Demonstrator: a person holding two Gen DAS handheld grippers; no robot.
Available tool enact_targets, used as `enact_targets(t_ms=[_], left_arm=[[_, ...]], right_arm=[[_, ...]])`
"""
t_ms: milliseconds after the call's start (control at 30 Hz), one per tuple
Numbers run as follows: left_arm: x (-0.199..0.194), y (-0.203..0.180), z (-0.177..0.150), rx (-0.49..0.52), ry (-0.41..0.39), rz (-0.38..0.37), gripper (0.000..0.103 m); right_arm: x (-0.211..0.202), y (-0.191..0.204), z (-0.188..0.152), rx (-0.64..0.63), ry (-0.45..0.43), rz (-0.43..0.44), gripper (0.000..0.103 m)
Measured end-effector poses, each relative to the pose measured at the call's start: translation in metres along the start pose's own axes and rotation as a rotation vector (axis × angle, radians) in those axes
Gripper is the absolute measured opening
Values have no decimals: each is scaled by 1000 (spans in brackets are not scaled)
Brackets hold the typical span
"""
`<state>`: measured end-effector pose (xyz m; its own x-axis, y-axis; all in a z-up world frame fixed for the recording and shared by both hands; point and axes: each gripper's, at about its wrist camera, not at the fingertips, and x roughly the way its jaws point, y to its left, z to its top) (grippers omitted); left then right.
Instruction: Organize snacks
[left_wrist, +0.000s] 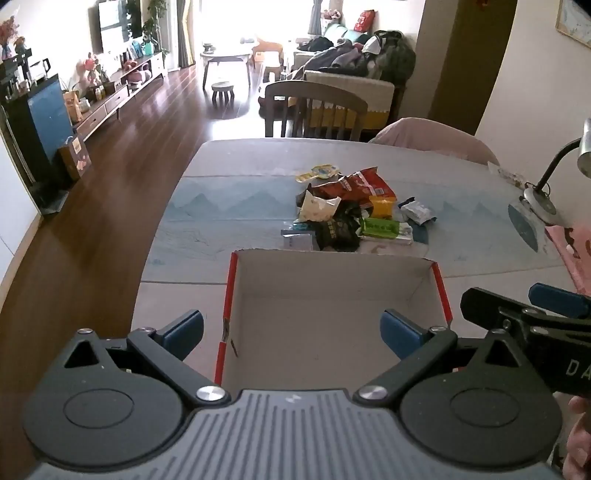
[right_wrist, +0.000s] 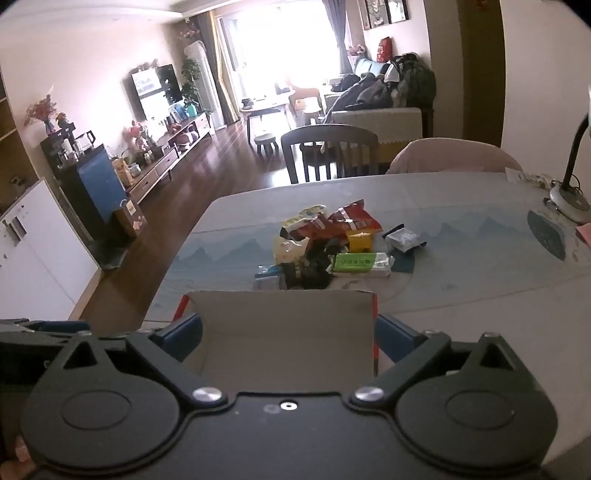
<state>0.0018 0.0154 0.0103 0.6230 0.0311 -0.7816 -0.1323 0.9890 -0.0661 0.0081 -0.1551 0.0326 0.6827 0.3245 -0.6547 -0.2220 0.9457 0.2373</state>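
Note:
An open cardboard box (left_wrist: 332, 306) with red edges stands empty on the table, near me. Behind it lies a pile of snack packets (left_wrist: 351, 210): a red bag (left_wrist: 365, 184), a green packet (left_wrist: 380, 227), a yellow one (left_wrist: 382, 206), a black one (left_wrist: 338, 230) and a silver-white one (left_wrist: 417, 212). My left gripper (left_wrist: 291, 334) hangs open over the box's near left part, holding nothing. My right gripper (left_wrist: 517, 308) is just right of the box. In the right wrist view the right gripper (right_wrist: 290, 338) is open and empty, with the box (right_wrist: 280, 332) and the snack pile (right_wrist: 332, 247) seen beyond it.
A desk lamp (left_wrist: 543, 199) stands at the table's right side, with a pink cloth (left_wrist: 572, 251) near it. A wooden chair (left_wrist: 314, 107) and a pink-covered chair (left_wrist: 432, 140) are at the far edge. The table (left_wrist: 207, 229) drops off to wooden floor on the left.

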Motion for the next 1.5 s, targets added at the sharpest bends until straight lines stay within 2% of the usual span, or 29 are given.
enact_targets(t_ms=[1500], left_arm=[[1, -1, 1, 2, 15, -6, 103]], right_arm=[[-2, -1, 0, 1, 2, -12, 100]])
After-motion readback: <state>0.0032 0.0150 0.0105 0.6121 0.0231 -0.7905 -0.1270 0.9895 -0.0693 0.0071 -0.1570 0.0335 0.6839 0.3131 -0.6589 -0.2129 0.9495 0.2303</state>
